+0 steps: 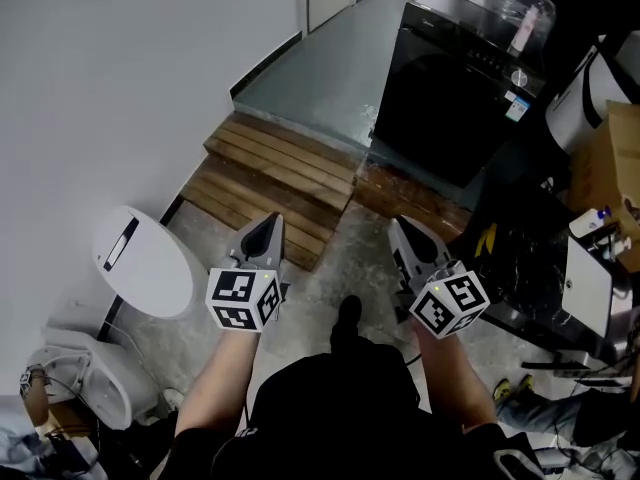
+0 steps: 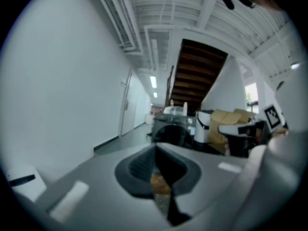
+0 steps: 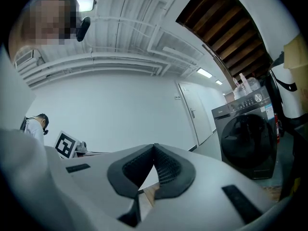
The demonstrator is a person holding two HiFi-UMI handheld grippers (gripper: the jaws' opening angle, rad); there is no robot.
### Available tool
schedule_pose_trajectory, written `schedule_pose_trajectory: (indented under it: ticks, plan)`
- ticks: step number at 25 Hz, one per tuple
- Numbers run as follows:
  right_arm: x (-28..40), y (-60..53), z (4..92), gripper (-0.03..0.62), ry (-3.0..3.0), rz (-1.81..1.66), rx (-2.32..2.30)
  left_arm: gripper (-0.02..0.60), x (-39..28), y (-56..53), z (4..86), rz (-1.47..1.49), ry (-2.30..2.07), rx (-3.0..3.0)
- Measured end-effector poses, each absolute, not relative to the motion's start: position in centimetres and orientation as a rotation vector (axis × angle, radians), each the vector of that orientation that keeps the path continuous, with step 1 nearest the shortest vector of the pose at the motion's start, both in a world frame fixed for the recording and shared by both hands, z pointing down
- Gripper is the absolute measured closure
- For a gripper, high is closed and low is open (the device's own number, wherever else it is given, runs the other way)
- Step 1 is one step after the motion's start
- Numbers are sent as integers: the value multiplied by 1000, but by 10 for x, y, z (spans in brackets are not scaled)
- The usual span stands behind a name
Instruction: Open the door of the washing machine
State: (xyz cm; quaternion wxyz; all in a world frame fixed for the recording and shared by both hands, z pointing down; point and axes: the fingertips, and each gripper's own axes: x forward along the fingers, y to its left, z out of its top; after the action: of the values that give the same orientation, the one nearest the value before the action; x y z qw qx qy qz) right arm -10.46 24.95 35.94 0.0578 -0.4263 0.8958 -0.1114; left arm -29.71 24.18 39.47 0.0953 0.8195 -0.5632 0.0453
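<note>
The dark front-loading washing machine (image 1: 452, 86) stands at the far right, its round door (image 3: 246, 139) closed in the right gripper view. It also shows small and far off, straight ahead, in the left gripper view (image 2: 169, 133). Both grippers hang side by side well short of it, over the concrete floor. My left gripper (image 1: 270, 226) is shut with its pads meeting at the tips and nothing between them. My right gripper (image 1: 399, 228) is also shut and empty, pointing level toward the machine.
A low wooden platform (image 1: 275, 180) lies between me and the machine. A white rounded appliance (image 1: 148, 264) sits at the left by the white wall. Cardboard boxes (image 1: 612, 163) and cluttered equipment (image 1: 560, 268) fill the right side. My shoe (image 1: 348, 314) shows below the grippers.
</note>
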Motion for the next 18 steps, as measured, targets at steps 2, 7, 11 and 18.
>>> schedule_pose_trajectory:
  ticks: [2, 7, 11, 18]
  plan:
    - [-96, 223, 358, 599, 2723, -328, -1295, 574, -282, 214, 395, 148, -1644, 2436]
    - [-68, 156, 363, 599, 2725, -340, -1308, 574, -243, 140, 391, 169, -1610, 2454]
    - [-52, 112, 369, 599, 2748, -364, -1296, 574, -211, 91, 393, 188, -1576, 2473]
    - [-35, 64, 375, 599, 2786, -376, -1292, 574, -179, 30, 391, 162, -1533, 2492]
